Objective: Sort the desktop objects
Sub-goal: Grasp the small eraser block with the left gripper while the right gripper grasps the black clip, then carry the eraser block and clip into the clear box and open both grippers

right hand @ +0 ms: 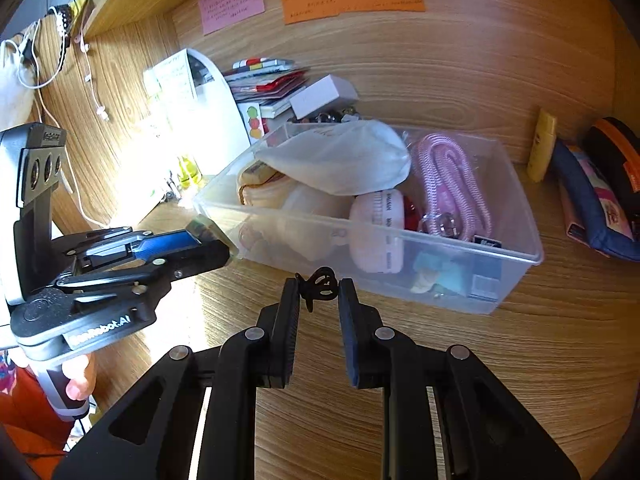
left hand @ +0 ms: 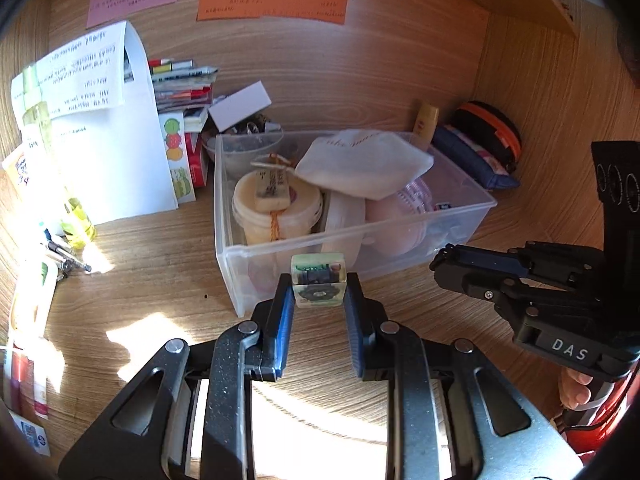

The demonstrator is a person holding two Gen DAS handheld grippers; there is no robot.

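My left gripper is shut on a small green and cream square block, held just in front of the near wall of the clear plastic bin. My right gripper is shut on a small black hair clip, held just before the bin's front wall. The bin holds a white cloth pouch, a cream jar, a pink coiled cable and a white round item. The left gripper also shows in the right wrist view, and the right gripper in the left wrist view.
White papers, stacked cards and a small white box stand at the back left. A yellow bottle and pens lie left. A yellow tube, a blue pouch and a black and orange case sit right.
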